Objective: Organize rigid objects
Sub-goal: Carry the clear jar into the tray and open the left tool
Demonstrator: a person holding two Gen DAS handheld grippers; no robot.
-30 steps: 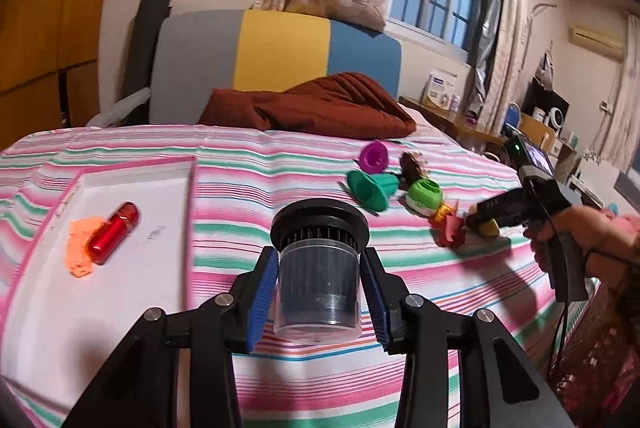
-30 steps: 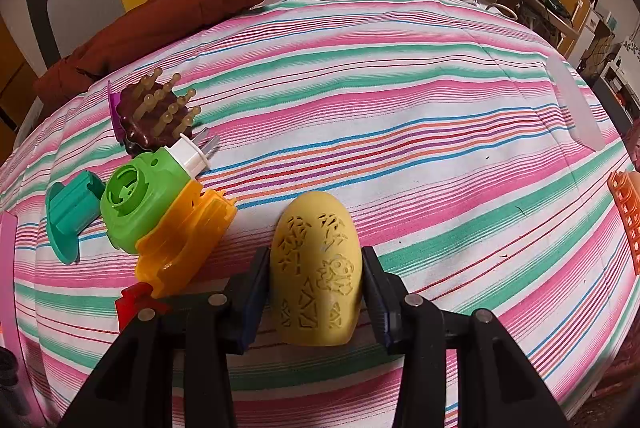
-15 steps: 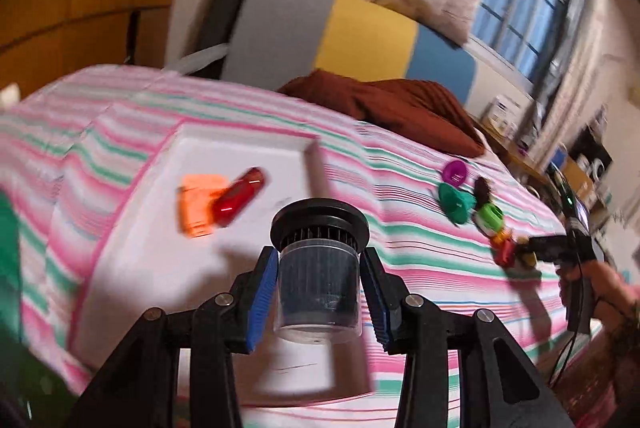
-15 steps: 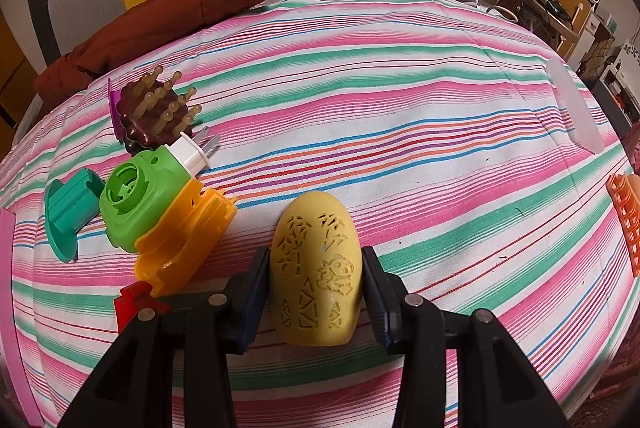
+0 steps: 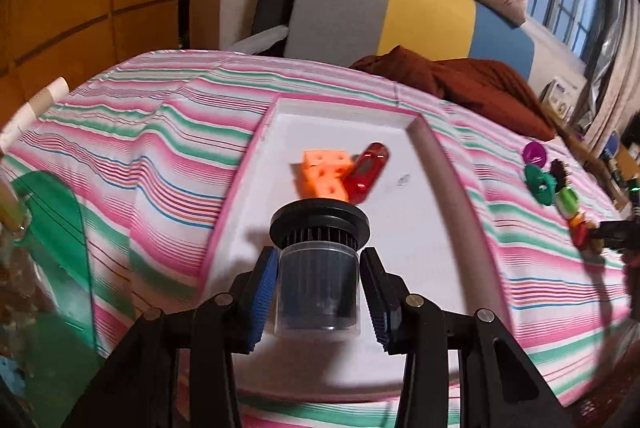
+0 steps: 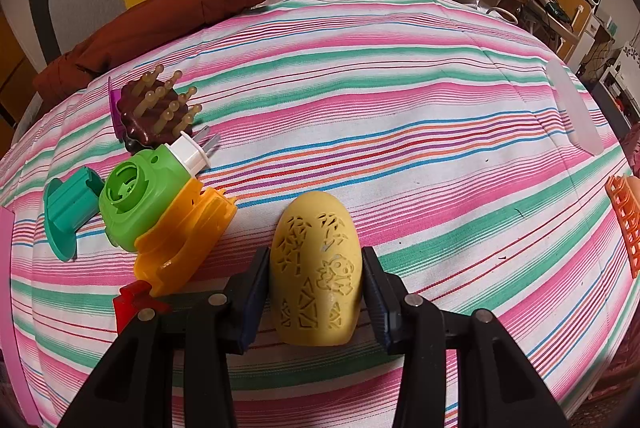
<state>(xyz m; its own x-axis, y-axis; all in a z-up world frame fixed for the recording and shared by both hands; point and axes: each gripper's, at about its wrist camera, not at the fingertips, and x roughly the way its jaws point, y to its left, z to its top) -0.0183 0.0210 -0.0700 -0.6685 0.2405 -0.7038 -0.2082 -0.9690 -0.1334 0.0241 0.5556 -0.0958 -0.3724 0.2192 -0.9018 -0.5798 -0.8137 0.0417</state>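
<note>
My left gripper is shut on a clear cylindrical container with a black ribbed cap, held over the near part of a white tray. In the tray lie an orange block piece and a red capsule-shaped object. My right gripper is shut on a yellow egg-shaped shell with cut-out patterns, low over the striped cloth. Left of it lie an orange part, a green round part with a white plug, a teal piece, a brown spiked brush and a small red piece.
A striped cloth covers the bed. A rust-brown blanket lies at the far end. The same pile of small toys shows at the right in the left wrist view. An orange basket edge sits at the far right. A green glass edge is at the left.
My left gripper has carried the container leftward and turned; the white tray has come from the left side to the middle of its view. My right gripper and the yellow shell have kept still.
</note>
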